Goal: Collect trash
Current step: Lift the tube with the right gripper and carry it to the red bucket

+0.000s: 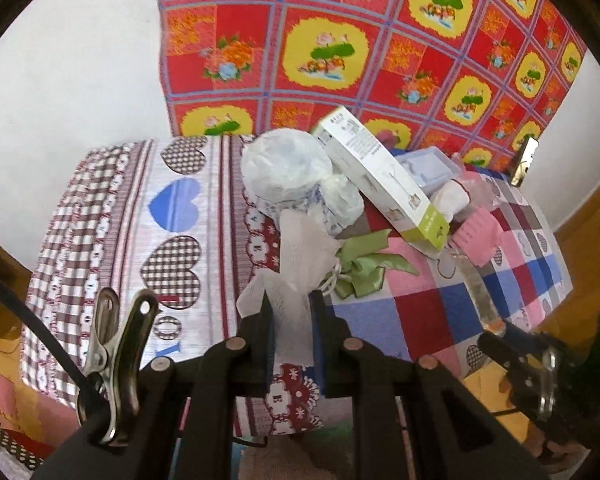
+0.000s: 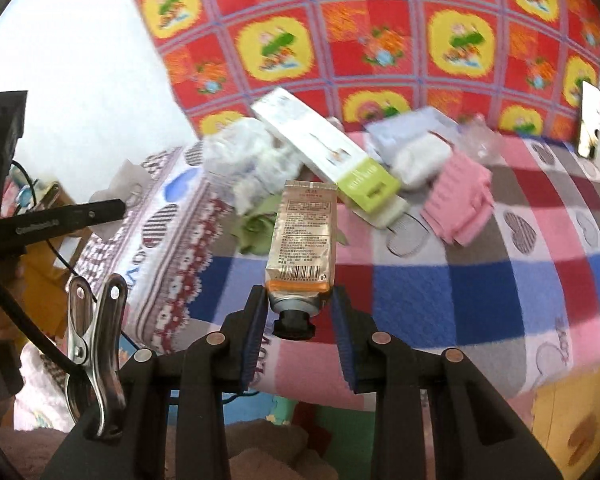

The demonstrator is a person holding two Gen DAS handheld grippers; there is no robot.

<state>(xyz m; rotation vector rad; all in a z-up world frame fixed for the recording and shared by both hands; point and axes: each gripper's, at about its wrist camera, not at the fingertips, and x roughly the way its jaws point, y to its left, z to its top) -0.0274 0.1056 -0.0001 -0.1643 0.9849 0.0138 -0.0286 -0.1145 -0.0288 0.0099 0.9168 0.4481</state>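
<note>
1. Far left, my left gripper (image 1: 290, 300) was pinching a white mesh cloth (image 1: 296, 256): thin, gauzy, bunched between the blue pads and trailing up toward the pile on the bed.
2. Just right of that cloth lay a crumpled green ribbon (image 1: 364, 264) on the patchwork bedspread (image 1: 420, 312), touching the cloth's edge.
3. Above them sat a wadded clear plastic bag (image 1: 288, 164), whitish and wrinkled, with a long white box (image 1: 380, 176) with a lime-green end leaning across it.
4. Further right, a pink knitted piece (image 1: 476, 236) rested beside the box's green end.
5. Moving to my right gripper (image 2: 300, 300): its jaws were half spread and clamped on a squeeze tube (image 2: 304, 236) at the shoulder, just above the black cap.
6. That tube stood nearly upright, pale orange-tan with a flat crimped top, fine print and a barcode down its face, a silvery neck below an orange band. It hung lifted above the bedspread, in front of the pile.
7. Behind everything hung a red and yellow flowered cloth (image 2: 380, 40) against the white wall.
</note>
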